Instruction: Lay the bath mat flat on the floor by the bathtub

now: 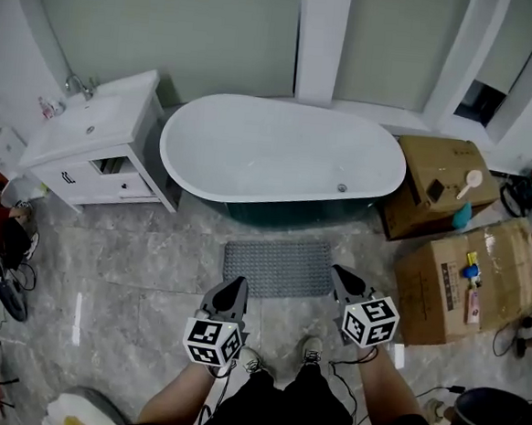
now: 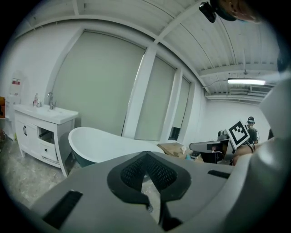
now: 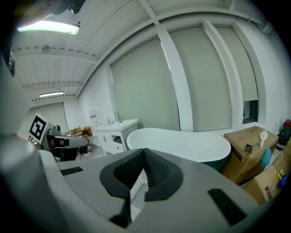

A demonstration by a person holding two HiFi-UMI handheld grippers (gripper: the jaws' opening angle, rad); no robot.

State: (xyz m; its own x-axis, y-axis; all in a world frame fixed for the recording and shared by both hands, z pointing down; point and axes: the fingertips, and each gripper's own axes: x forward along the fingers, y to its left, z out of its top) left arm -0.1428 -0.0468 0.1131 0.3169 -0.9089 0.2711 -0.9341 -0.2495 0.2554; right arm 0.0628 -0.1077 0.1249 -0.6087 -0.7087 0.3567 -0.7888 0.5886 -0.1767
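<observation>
A grey textured bath mat point(image 1: 278, 268) lies spread flat on the marble floor, just in front of the white bathtub point(image 1: 280, 153). Both grippers hover over the floor at the mat's near edge, in front of the person's shoes. My left gripper point(image 1: 237, 283) sits off the mat's near left corner, and my right gripper point(image 1: 339, 272) off its near right corner. In each gripper view the jaw tips meet, with nothing held: left gripper point(image 2: 146, 154), right gripper point(image 3: 144, 151). The bathtub point(image 2: 104, 143) point(image 3: 182, 143) stands beyond both.
A white vanity with a sink point(image 1: 93, 143) stands left of the tub. Cardboard boxes point(image 1: 443, 180) point(image 1: 467, 282) crowd the right side, with a dark bin point(image 1: 497, 418) at the bottom right. Bags and cables lie along the left edge.
</observation>
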